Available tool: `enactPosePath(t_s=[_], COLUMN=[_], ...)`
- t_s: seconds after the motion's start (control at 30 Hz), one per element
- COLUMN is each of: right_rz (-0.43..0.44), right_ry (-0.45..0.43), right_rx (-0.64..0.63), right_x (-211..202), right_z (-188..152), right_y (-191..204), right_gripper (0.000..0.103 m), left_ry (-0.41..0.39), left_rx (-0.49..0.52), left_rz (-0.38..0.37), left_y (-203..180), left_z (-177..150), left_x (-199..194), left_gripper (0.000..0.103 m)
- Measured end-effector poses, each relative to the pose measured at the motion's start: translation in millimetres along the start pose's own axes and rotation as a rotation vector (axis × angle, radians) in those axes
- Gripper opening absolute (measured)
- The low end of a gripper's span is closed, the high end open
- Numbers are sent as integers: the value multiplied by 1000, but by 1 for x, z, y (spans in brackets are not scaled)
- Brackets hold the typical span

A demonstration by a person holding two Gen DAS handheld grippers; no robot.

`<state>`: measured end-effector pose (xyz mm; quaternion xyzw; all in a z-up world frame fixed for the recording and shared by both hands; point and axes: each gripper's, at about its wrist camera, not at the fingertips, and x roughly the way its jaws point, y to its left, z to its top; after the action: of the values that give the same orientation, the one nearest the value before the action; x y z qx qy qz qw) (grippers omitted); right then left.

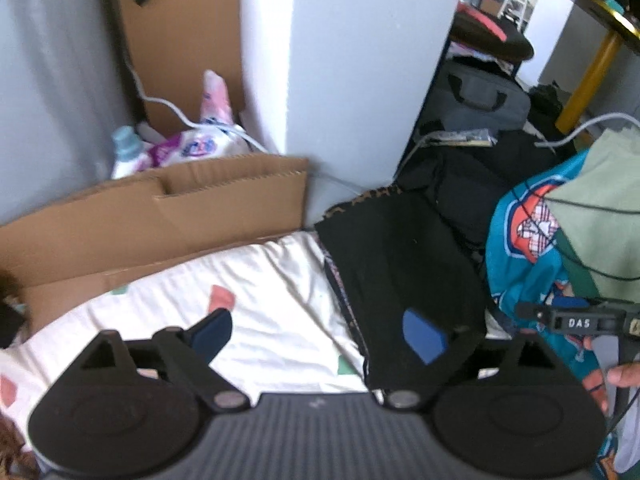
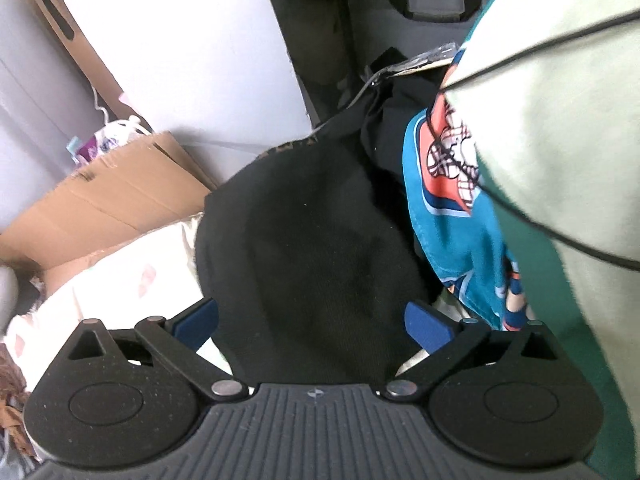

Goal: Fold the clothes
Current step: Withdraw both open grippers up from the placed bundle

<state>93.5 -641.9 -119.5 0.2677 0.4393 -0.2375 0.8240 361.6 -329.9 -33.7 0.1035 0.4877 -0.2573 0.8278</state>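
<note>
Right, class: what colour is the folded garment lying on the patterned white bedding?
Black; the folded garment shows best in the right wrist view, lying on the white bedding.

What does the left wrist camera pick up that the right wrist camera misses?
Only the left wrist view shows the other handheld gripper's body with the person's fingers around it, a gold table leg and a clear look at the detergent bottle. Only the right wrist view shows the right gripper, open over the black garment. Both share that black garment, the white patterned sheet, the cardboard box, the teal printed cloth and the grey bag.
</note>
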Motion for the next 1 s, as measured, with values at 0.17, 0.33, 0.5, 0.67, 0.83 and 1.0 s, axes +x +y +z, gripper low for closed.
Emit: enactPosePath(t_s=[0.17,0.33,0.5,0.67,0.83,1.0], right_rz=[16,28,0,1,-29,-41], right_ry=[9,28,49,56,79,70], right_rx=[11,-11,-66,-91,-149,-154], right_x=[-38,-76,-111,-154,-192,-220], right_z=[6,6,2,-3,-7,-2], right_y=[6,16,31,42,54,66], right_gripper=[102,103,103,103,103,102], left_ry=[-22,-20,19,42,25,14], left_rx=[-24,-67,-76,-108,-91,-129], left_rz=[41,67,96,130,141,154], left_y=[8,13,14,28,45,66], left_z=[-7,-15,-33,-59,-81,-99], left_x=[-58,-101,-137,-174,-210,-233], left_gripper=[100,102,102,103,103,103])
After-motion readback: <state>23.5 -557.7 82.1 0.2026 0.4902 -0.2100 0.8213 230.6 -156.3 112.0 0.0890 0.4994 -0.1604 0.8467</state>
